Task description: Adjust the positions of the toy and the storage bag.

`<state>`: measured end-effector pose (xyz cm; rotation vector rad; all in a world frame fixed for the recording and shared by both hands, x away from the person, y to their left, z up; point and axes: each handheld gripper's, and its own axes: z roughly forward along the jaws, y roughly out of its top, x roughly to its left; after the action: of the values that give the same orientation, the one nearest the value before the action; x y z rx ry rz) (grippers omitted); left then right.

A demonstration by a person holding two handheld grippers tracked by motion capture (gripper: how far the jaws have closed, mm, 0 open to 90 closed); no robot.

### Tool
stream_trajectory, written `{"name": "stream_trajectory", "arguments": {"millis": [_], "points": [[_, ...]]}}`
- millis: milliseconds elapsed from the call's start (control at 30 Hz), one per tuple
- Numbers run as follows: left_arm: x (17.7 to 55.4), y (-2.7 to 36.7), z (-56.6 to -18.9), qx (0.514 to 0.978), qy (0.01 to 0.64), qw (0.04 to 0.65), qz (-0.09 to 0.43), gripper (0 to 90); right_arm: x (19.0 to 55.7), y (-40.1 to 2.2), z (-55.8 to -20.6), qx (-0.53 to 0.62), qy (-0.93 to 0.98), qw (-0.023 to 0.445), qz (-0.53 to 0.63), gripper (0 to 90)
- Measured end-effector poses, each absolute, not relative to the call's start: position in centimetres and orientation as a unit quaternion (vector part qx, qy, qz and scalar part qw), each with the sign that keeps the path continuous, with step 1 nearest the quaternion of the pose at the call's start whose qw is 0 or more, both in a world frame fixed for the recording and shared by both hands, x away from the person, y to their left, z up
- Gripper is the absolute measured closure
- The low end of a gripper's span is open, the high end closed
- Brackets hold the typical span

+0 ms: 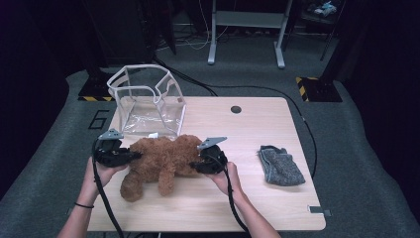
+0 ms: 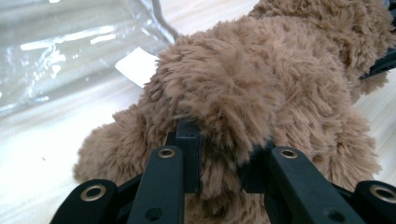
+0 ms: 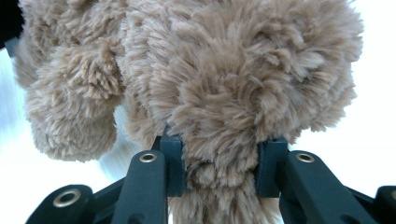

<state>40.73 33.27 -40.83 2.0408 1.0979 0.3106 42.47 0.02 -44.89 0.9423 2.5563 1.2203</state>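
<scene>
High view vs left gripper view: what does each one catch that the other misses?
High view alone: the grey cloth at the table's right side, both hands and the right gripper clamped on the plush bear, and the whole clear bag standing open behind it. Left gripper view alone: the left gripper with its jaws pressed into a tuft of the fur, and a white tag by the bag. Both share: the bear, the bag's clear wall and the wood tabletop.
</scene>
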Motion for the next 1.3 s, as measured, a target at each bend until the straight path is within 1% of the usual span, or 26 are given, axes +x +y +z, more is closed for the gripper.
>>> {"name": "stream_trajectory", "arguments": {"millis": [67, 133, 433, 467, 500, 567, 700, 733, 767, 800, 867, 900, 1000, 1067, 1233, 1300], "points": [[40.7, 33.4, -41.3, 0.807, 0.435, 0.384, 0.114, 74.1, 42.5, 0.2, -45.6, 0.313, 0.857, 0.074, 0.403, 63.5], [40.5, 33.5, -41.6, 0.804, 0.436, 0.387, 0.116, 74.2, 42.2, 0.4, -46.1, 0.315, 0.86, 0.066, 0.395, 63.6], [39.6, 34.2, -42.6, 0.804, 0.443, 0.386, 0.088, 73.7, 40.8, 0.4, -46.6, 0.303, 0.864, 0.059, 0.398, 62.9], [39.6, 34.3, -42.7, 0.805, 0.444, 0.384, 0.087, 73.3, 40.8, 0.4, -46.7, 0.304, 0.864, 0.058, 0.398, 61.8], [39.7, 34.4, -42.8, 0.804, 0.447, 0.383, 0.08, 72.7, 40.8, 0.4, -46.7, 0.303, 0.863, 0.058, 0.399, 58.3], [39.8, 34.6, -43.1, 0.802, 0.452, 0.381, 0.084, 70.0, 40.9, 0.1, -46.6, 0.309, 0.861, 0.055, 0.4, 46.8], [40.2, 34.5, -43.3, 0.797, 0.464, 0.378, 0.078, 60.0, 40.9, -1.1, -46.2, 0.314, 0.857, 0.058, 0.404, 33.4], [40.3, 34.5, -43.2, 0.801, 0.461, 0.372, 0.08, 56.0, 40.8, -1.6, -46.0, 0.316, 0.855, 0.059, 0.406, 30.5], [40.4, 34.6, -43.0, 0.801, 0.466, 0.368, 0.08, 52.2, 40.7, -1.9, -45.9, 0.32, 0.854, 0.062, 0.406, 24.6], [40.4, 34.5, -43.0, 0.795, 0.472, 0.373, 0.084, 47.5, 40.6, -2.5, -45.6, 0.323, 0.85, 0.065, 0.41, 20.7], [40.6, 34.7, -42.5, 0.789, 0.483, 0.369, 0.094, 39.4, 40.6, -3.7, -45.2, 0.328, 0.847, 0.071, 0.413, 16.6], [40.6, 34.7, -42.4, 0.786, 0.488, 0.368, 0.091, 34.0, 40.5, -4.3, -45.1, 0.333, 0.843, 0.078, 0.414, 15.0], [40.9, 34.5, -41.8, 0.778, 0.497, 0.369, 0.107, 25.7, 40.6, -6.2, -44.8, 0.348, 0.837, 0.091, 0.412, 14.0], [41.3, 34.3, -41.3, 0.775, 0.5, 0.37, 0.115, 21.2, 40.8, -7.7, -44.8, 0.367, 0.83, 0.094, 0.41, 11.2], [42.7, 33.4, -40.2, 0.772, 0.502, 0.369, 0.126, 15.4, 41.2, -11.7, -45.4, 0.412, 0.814, 0.136, 0.386, 6.4], [43.3, 32.9, -39.9, 0.77, 0.503, 0.37, 0.129, 14.4, 41.3, -13.2, -45.9, 0.434, 0.803, 0.142, 0.382, 4.8]]}}
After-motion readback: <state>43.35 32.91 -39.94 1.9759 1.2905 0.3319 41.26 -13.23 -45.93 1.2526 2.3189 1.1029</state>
